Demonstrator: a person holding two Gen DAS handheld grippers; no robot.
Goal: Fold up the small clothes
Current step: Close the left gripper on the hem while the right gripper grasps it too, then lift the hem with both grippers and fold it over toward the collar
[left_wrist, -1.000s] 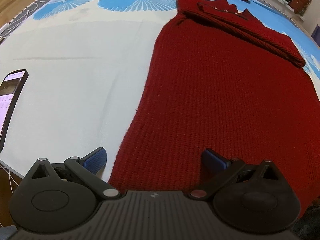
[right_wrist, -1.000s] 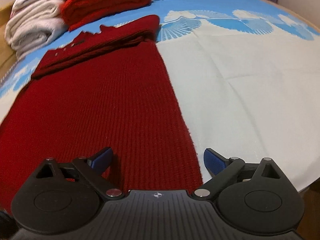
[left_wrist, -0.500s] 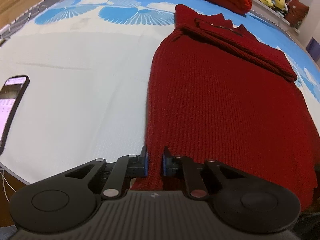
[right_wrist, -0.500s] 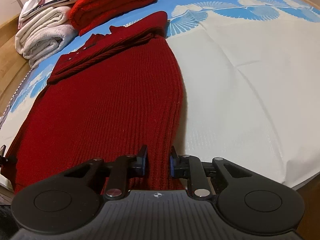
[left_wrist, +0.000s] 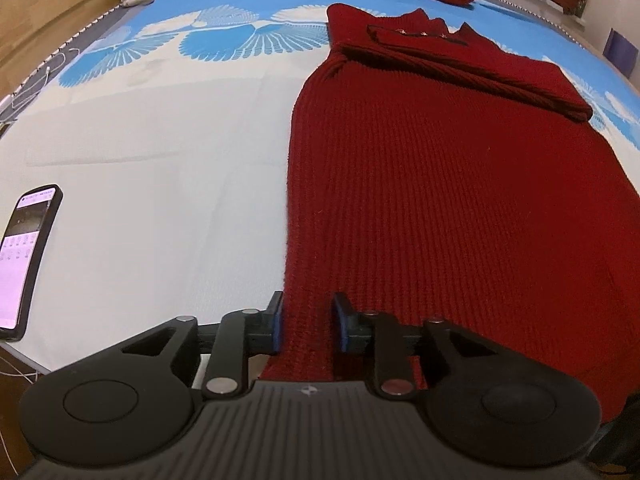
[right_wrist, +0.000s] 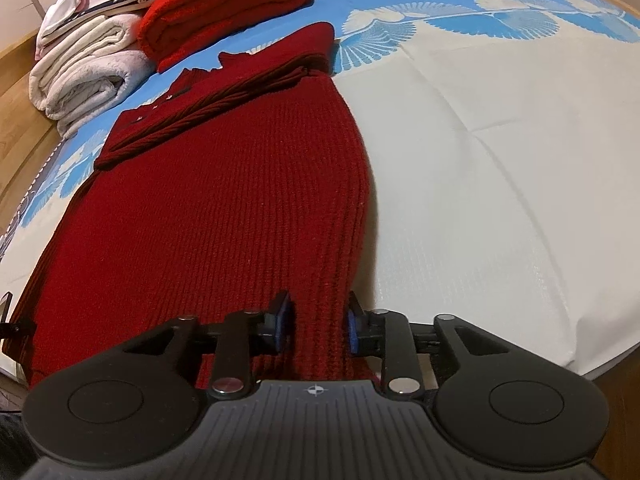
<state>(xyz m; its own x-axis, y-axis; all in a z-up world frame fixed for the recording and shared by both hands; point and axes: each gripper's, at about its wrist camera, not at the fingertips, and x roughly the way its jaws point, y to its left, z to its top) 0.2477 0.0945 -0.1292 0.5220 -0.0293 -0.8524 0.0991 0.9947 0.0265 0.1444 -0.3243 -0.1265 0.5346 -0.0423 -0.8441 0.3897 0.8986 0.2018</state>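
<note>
The dark red knit sweater (left_wrist: 440, 200) lies flat on the blue-and-white sheet (left_wrist: 160, 160), its sleeves folded across the chest. The left gripper (left_wrist: 307, 322) pinches the hem's left corner; the right gripper (right_wrist: 318, 326) pinches the right corner (both jaws have just eased slightly wider, fabric bunched between the 2 pads). A phone (left_wrist: 24, 256) lies at the left edge
</note>
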